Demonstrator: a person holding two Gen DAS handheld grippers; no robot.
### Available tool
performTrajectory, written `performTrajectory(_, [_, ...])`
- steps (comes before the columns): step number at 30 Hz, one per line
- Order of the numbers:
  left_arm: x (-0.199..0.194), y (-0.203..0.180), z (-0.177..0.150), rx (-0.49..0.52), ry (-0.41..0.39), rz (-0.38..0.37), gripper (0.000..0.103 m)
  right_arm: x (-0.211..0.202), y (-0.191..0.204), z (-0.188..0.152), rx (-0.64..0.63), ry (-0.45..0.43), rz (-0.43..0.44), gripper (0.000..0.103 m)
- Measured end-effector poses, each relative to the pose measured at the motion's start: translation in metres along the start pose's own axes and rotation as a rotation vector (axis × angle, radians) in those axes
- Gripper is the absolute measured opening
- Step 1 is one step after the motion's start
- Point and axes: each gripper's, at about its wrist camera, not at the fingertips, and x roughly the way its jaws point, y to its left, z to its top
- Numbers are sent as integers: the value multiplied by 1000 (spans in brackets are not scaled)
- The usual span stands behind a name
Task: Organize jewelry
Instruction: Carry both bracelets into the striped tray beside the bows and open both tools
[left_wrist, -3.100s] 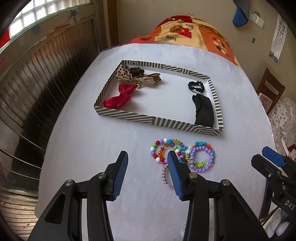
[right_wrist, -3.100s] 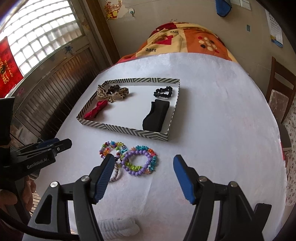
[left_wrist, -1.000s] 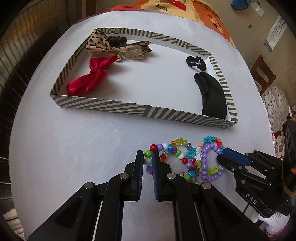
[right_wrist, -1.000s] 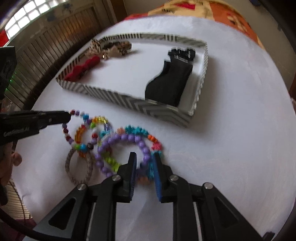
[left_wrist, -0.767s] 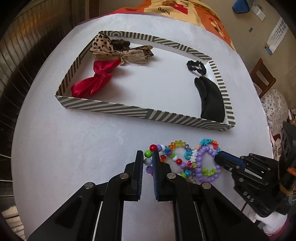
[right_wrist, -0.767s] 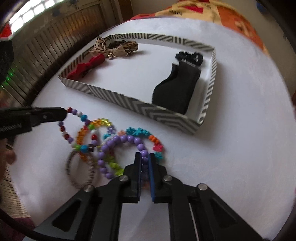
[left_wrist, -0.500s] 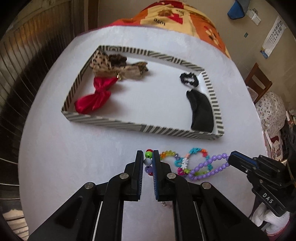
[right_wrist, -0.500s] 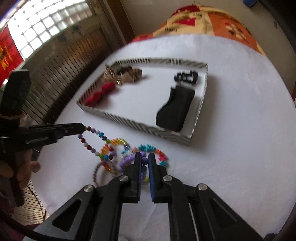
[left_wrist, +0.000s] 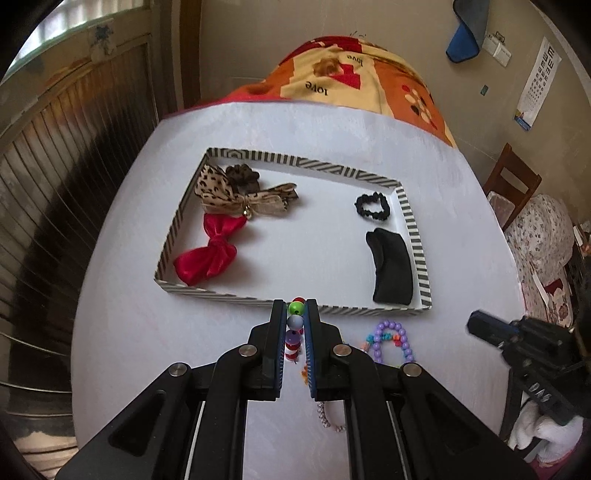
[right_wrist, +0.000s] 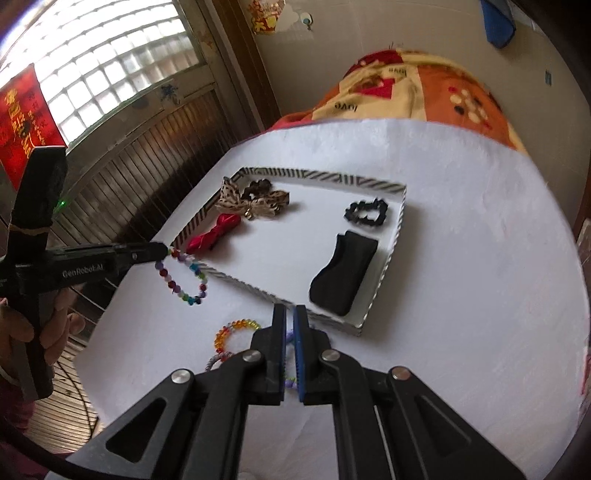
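Pinching separate bead bracelets above the table's near edge, the left gripper (left_wrist: 295, 314) and right gripper (right_wrist: 290, 325) risked snagging tangled strands short of the striped tray (left_wrist: 415, 236).

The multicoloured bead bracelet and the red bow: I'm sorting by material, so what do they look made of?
The multicoloured bead bracelet, hanging from the left tongs, looks like glossy plastic or glass: round beads, some opaque, some translucent, with highlights. The red bow in the striped tray looks like satin-type fabric: soft folds with a sheen. Neither is certain.
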Motion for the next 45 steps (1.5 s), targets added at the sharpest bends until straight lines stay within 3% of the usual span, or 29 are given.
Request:
performTrajectory(3, [1,2,0,-1,3,1,0,21,5,-11,-19,67,9,12])
performTrajectory(5, [4,2,0,-1,10,2,0,40,9,-19,-18,118,49,23])
performTrajectory(11, [8,6,-1,-8,24,0,0,92,6,-38,25,217,41,25])
performTrajectory(15, [13,8,-2,-9,36,0,0,109,6,-42,48,232,42,24])
performTrajectory(17, [14,8,-2,-9,39,0,0,113,10,-43,21,227,12,10])
performTrajectory(23, [9,10,4,-5,28,-2,0,82,-1,-33,85,147,53,10])
performTrajectory(32, [-3,-1,27,24,-14,1,0,13,-1,14,94,-20,121,10])
performTrajectory(45, [25,-16,59,51,0,4,0,40,-2,62,58,-18,98,9])
